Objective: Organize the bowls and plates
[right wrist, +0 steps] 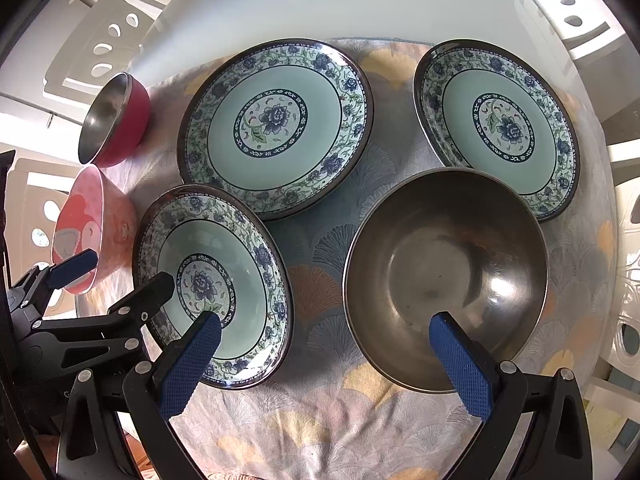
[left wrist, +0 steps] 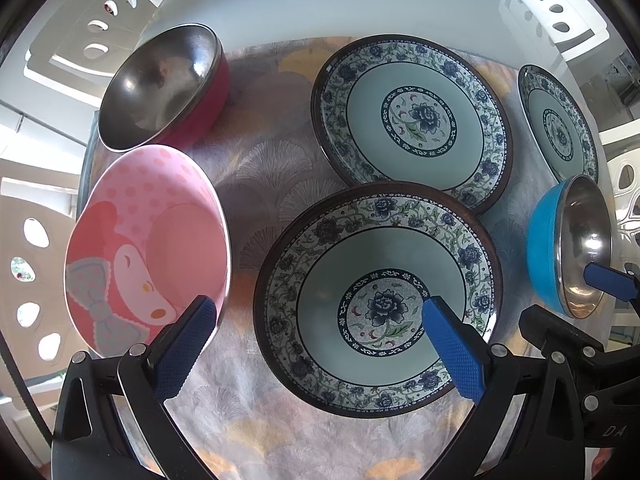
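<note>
Both my tools are wide open and hold nothing: the left tool (left wrist: 318, 326) hangs over the near floral plate (left wrist: 378, 300), the right tool (right wrist: 326, 346) between that plate and the blue steel bowl (right wrist: 444, 276). I judge nothing is stacked yet. To start well, I should pinch the near plate at its rim, one finger under the lip, and lift it level onto the middle plate (right wrist: 276, 128). The third plate (right wrist: 498, 130), red bowl (right wrist: 114, 118) and pink cartoon bowl (left wrist: 148, 248) stand apart on the cloth-covered counter (right wrist: 320, 420). The plate undersides are hidden, and the counter edges are distorted.
</note>
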{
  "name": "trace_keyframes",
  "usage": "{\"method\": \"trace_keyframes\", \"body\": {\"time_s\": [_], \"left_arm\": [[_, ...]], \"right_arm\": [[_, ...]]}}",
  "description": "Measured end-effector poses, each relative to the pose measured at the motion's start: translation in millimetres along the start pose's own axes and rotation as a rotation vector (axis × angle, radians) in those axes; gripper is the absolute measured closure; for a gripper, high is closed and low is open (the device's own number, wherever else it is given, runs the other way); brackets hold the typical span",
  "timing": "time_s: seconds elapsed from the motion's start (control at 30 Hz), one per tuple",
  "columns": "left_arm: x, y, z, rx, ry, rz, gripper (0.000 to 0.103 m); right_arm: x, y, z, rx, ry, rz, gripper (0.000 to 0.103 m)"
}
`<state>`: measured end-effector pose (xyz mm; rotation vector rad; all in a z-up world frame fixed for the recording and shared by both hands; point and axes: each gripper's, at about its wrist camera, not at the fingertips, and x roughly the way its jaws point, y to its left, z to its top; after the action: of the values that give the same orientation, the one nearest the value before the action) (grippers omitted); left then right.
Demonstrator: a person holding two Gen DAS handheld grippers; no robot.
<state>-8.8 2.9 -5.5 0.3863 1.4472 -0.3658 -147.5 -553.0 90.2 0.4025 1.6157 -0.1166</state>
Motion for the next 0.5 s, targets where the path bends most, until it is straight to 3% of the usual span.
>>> {"method": "trace_keyframes", "body": {"time_s": [0.5], "left_arm": [[2.0, 0.8, -0.7, 0.003, 0.006, 0.000, 0.001]], "right_arm": [[2.0, 2.1, -1.3, 0.000, 0.007, 0.001, 0.000]]}}
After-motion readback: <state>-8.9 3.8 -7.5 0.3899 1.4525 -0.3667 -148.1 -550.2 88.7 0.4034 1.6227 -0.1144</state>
